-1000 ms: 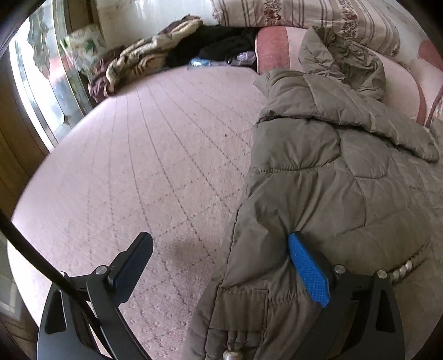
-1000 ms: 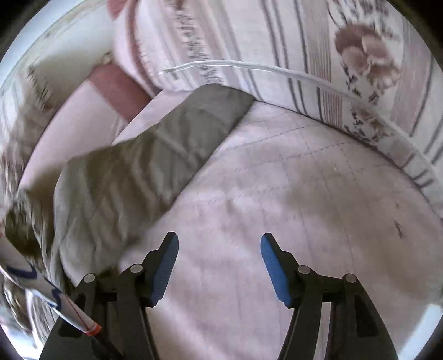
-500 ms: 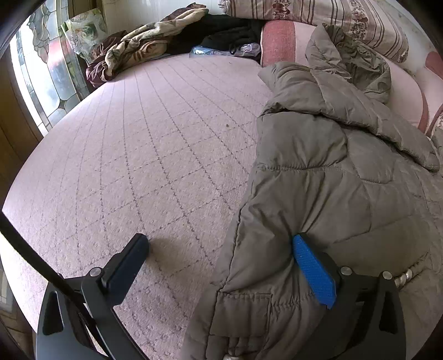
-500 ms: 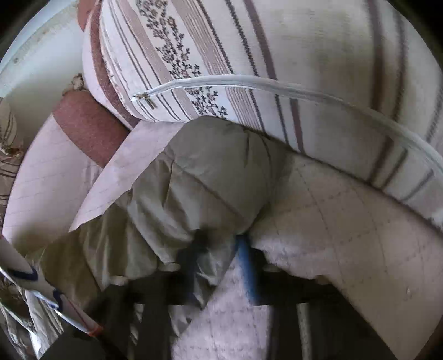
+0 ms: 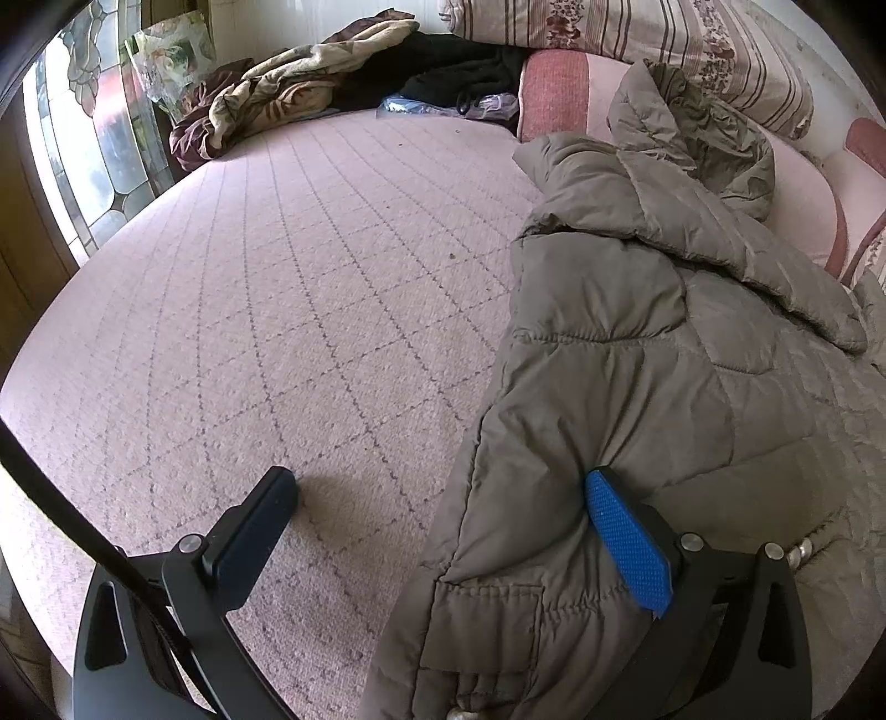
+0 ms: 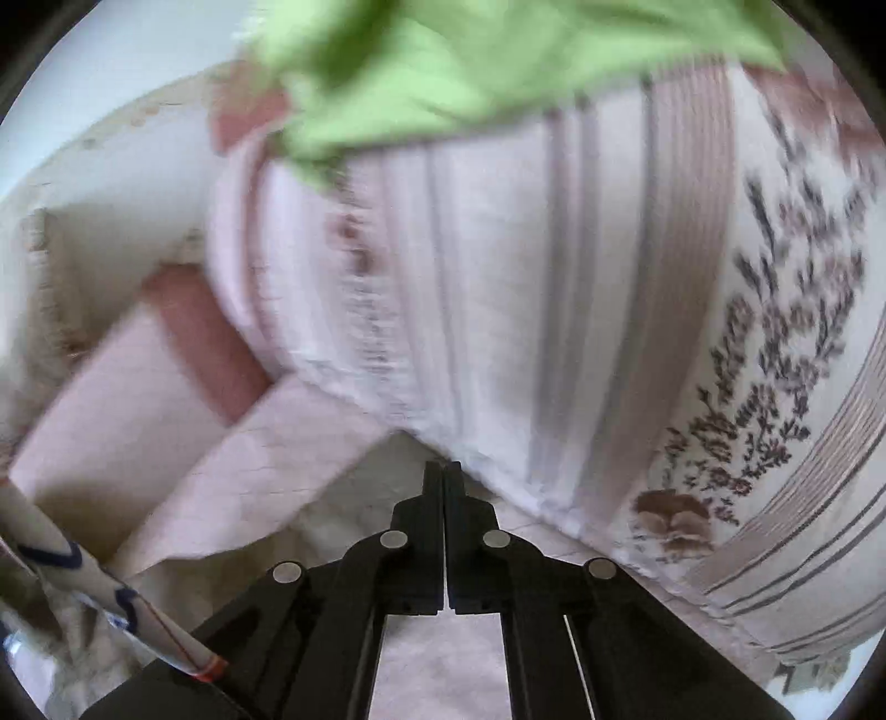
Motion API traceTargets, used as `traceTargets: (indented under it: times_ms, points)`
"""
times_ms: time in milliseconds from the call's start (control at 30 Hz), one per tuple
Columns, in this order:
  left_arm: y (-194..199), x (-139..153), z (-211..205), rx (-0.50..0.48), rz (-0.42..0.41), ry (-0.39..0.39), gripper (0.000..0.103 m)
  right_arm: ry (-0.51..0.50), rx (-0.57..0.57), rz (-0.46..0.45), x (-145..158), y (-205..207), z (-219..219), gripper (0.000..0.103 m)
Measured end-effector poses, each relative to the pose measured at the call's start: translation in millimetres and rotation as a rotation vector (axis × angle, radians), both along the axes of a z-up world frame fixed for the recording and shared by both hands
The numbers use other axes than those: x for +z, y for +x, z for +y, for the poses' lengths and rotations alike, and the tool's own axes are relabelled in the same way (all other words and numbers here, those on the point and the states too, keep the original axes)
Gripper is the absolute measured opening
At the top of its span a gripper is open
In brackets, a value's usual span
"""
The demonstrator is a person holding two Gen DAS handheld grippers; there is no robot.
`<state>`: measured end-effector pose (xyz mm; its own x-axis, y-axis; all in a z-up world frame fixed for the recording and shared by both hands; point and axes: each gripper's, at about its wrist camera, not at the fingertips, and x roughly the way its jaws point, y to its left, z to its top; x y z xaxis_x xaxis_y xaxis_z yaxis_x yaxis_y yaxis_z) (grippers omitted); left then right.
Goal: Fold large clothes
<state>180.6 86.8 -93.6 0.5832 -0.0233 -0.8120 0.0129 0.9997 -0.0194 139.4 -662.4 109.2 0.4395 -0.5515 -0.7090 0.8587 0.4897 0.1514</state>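
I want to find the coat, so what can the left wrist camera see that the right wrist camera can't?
Only the left wrist view shows the brown puffy coat, the crumpled blanket and the open left gripper. Only the right wrist view shows a green cloth and the right gripper, whose jaws have just been closing, with nothing seen between them. Both show the striped flowery pillow and the pink bed cover.

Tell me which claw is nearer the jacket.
Left. The left claw straddles the jacket edge, one finger pressing into it. The right claw is shut, facing a striped pillow; no jacket shows there.
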Motion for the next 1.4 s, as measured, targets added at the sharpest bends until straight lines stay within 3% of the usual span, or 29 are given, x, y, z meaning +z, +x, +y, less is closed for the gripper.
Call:
traceTargets:
  times_ms: [67, 133, 200, 233, 533, 600, 700, 767, 800, 833, 867, 933, 1133, 1267, 1400]
  points:
    - [-1, 1, 1, -0.001, -0.001, -0.007, 0.103, 0.092, 0.09, -0.028, 3, 7, 13, 0.0]
    - [-1, 1, 2, -0.002, -0.002, -0.013, 0.103, 0.15, 0.115, -0.033, -3, 9, 24, 0.015]
    - [-2, 1, 3, -0.003, -0.003, -0.02, 0.103, 0.197, 0.103, -0.05, -19, 6, 31, 0.064]
    - [-2, 1, 3, -0.004, -0.003, -0.023, 0.103, 0.217, 0.088, -0.065, -29, 2, 33, 0.067]
    - [-2, 2, 5, -0.006, -0.004, -0.024, 0.103, 0.464, -0.016, -0.181, -138, -24, 7, 0.067]
    - [-2, 1, 4, -0.006, -0.006, -0.021, 0.103, 0.493, -0.013, -0.195, -158, -14, -3, 0.061]
    - [0, 0, 3, -0.006, -0.005, -0.012, 0.103, 0.522, 0.012, -0.205, -183, 9, -14, 0.057]
    - [1, 0, 0, -0.005, -0.004, 0.0, 0.103, 0.473, 0.013, -0.212, -187, 21, -20, 0.057]
    - [1, -1, -1, -0.004, -0.004, 0.004, 0.103, 0.458, 0.014, -0.203, -186, 28, -25, 0.049]
    - [2, -1, -1, -0.004, -0.003, 0.006, 0.103, 0.445, 0.002, -0.184, -186, 33, -29, 0.037]
    - [2, -1, -1, -0.003, -0.002, 0.007, 0.103, 0.448, -0.005, -0.179, -185, 35, -33, 0.015]
    - [3, -1, -2, -0.003, -0.001, 0.009, 0.103, 0.462, -0.003, -0.189, -179, 38, -39, 0.011]
    - [3, -1, -2, -0.003, 0.001, 0.005, 0.103, 0.252, 0.098, -0.113, -100, 56, -5, 0.009]
    - [3, 0, -2, -0.002, 0.003, 0.006, 0.103, 0.148, 0.245, -0.161, -26, 73, 55, 0.009]
    - [4, 1, -1, -0.002, 0.012, -0.002, 0.103, 0.119, 0.452, -0.206, 25, 100, 138, 0.009]
